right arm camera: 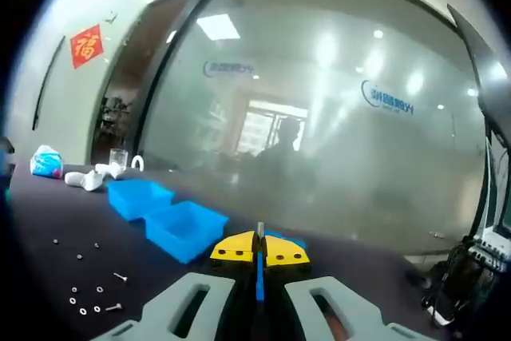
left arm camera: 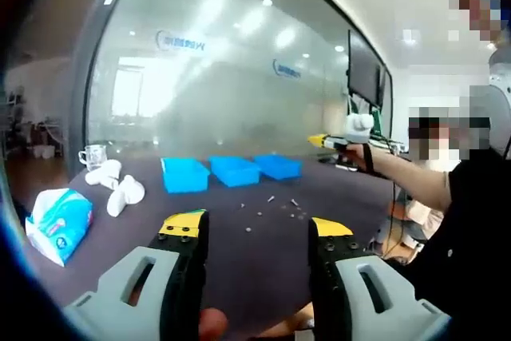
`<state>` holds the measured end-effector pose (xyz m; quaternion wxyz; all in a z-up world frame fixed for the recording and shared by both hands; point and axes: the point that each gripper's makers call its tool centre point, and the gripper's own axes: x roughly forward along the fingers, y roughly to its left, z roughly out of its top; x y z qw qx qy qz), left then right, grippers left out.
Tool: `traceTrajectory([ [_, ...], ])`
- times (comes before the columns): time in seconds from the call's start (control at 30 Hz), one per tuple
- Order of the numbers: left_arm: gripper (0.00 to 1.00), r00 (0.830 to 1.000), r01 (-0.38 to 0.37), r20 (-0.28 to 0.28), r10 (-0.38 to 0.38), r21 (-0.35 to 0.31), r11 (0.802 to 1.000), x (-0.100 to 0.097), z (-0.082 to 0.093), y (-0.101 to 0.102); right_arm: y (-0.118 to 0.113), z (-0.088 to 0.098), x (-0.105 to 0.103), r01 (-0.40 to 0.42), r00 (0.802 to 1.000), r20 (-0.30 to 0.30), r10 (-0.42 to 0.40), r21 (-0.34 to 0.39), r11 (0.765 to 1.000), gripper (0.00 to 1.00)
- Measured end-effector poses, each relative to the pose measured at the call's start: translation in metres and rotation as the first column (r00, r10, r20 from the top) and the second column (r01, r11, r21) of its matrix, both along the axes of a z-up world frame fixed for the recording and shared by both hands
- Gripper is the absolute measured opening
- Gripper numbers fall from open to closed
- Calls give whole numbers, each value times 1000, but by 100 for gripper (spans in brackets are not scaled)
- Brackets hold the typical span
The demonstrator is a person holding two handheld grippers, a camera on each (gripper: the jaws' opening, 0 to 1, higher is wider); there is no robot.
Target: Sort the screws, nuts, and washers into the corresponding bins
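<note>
Above the blue bins [right arm camera: 164,215], the right tongs [right arm camera: 259,255] were clamped on a thin screw [right arm camera: 259,233]. A loose pinch could drop it short of its bin. Left tongs [left arm camera: 255,225] stood apart, empty.

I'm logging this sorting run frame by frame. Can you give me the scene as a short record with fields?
surface: dark table
bins: three blue bins in a row, contents not visible
loose hardware: small screws, nuts and washers scattered on the table, apart from the bins
left gripper: open, holding nothing
right gripper: shut on a screw, above the table near the bins
other items: tissue pack, glass cup
</note>
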<state>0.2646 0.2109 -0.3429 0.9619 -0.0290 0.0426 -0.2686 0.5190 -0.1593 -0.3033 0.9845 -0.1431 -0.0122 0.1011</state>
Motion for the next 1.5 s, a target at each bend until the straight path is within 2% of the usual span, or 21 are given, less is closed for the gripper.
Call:
traceTrajectory([
  [0.17,48,1000,-8,-1,8,-1,1000,-2,0,4,-2,1,29,15,1000,-18,-15,-16,1000,0],
  [0.23,48,1000,-15,0,15,-4,1000,-3,1,6,-3,0,39,17,999,-29,-18,-50,999,0],
  [0.33,48,1000,-24,0,24,-7,1000,-4,1,9,-4,2,54,17,999,-43,-19,-43,999,0],
  [0.43,48,999,-32,-2,32,-5,999,-4,0,11,-7,3,69,38,998,-37,-40,-64,997,0],
  [0.77,48,998,-62,-8,62,-7,998,-8,0,17,-5,-8,107,37,995,-92,-40,-41,998,0],
  [0.97,48,998,-70,-5,70,-4,998,-7,1,19,-2,-12,110,33,993,-113,-29,30,999,0],
  [1.07,48,998,-69,-5,69,-2,998,-6,1,18,-2,-11,111,40,993,-114,-32,69,997,8],
  [1.1,48,998,-67,-6,67,-3,998,-6,2,17,0,-10,110,30,993,-116,-19,88,996,14],
  [1.2,48,998,-63,-6,63,0,998,-6,1,15,0,-6,107,34,994,-106,-25,81,996,22],
  [1.5,48,998,-64,-3,64,-5,998,-7,3,14,6,1,88,-3,994,-105,15,109,994,27],
])
